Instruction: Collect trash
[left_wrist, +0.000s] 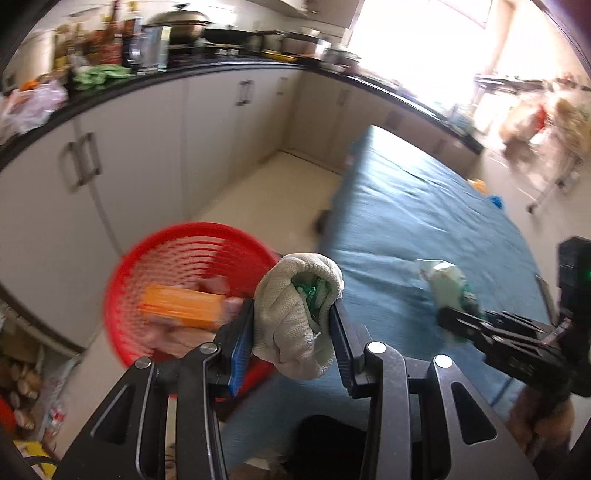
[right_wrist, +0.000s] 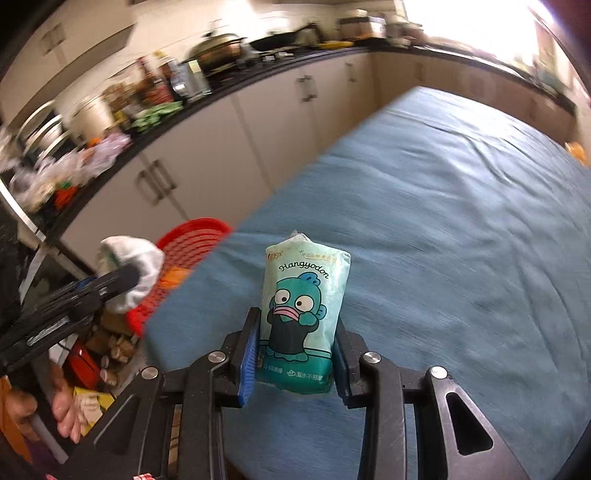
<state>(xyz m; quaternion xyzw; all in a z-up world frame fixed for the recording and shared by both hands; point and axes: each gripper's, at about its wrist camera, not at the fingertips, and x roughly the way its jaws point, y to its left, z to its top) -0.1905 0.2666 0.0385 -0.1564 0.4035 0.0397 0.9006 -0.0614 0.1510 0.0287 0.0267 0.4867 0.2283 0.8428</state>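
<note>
Already the blue-covered table (right_wrist: 424, 229) looks nearly cleared and the red basket (left_wrist: 155, 258) beside it holds an orange box (left_wrist: 181, 306) — what remains is in hand: left gripper (left_wrist: 295, 317) clamps a balled cloth glove (left_wrist: 295, 314), right gripper (right_wrist: 295, 354) pinches a tissue pack (right_wrist: 304, 306), neither dropped in yet.

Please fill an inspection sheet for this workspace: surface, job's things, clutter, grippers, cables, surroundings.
Surface: blue cloth covers the table.
Job's things: white glove; tissue pack with a cartoon fish; red basket beside the table, holding an orange box.
Clutter: small orange and blue bits near the table's far edge, blurred.
Grippers: left gripper shut on the glove; right gripper shut on the pack.
Cables: nothing seen.
Surroundings: white cabinets, crowded dark counter, bright window.
</note>
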